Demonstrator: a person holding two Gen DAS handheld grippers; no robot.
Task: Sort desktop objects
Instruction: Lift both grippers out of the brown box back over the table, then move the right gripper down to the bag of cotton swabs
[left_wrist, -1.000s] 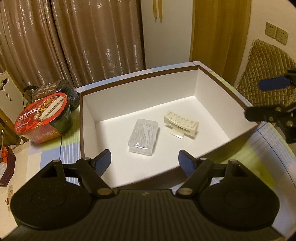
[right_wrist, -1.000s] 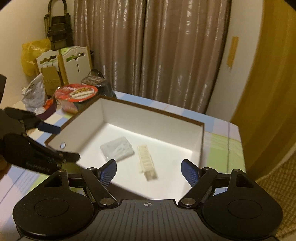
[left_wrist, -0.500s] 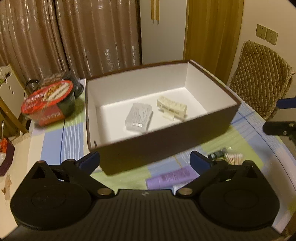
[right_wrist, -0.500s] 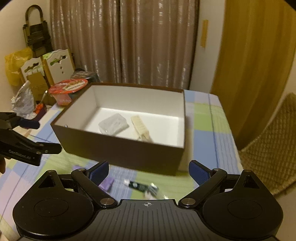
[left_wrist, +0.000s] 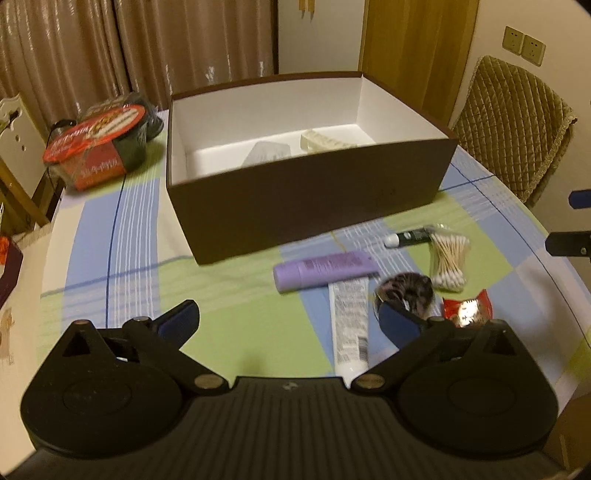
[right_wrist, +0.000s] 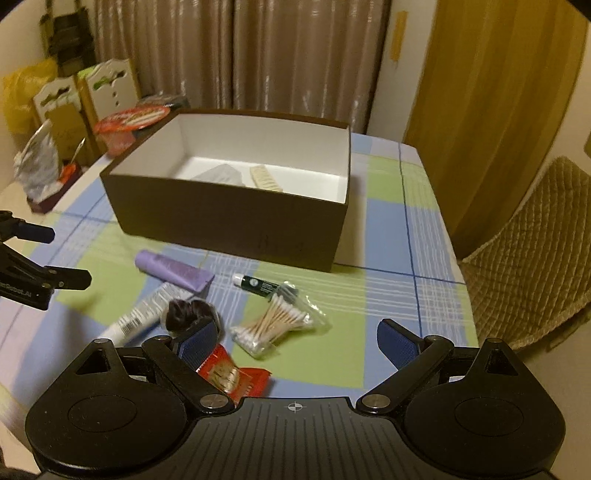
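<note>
Brown box (left_wrist: 303, 199) holds 2 items: clear case (left_wrist: 266, 152), cream clip (left_wrist: 322, 141). Approx 6 bits left on table (left_wrist: 110, 236), incl purple tube (left_wrist: 325, 269), cotton swabs (right_wrist: 275, 321). Left tool (left_wrist: 288, 317) & right tool (right_wrist: 297, 338) both apart, empty.

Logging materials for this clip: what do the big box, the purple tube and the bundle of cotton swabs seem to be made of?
Box: likely cardboard, matte brown outside, white inside, with thin straight walls and crisp corners. Purple tube: probably soft plastic, smooth, with a flat crimped end. Cotton swabs: pale sticks, wood or paper, with white fluffy tips, inside a clear glossy plastic bag.
</note>
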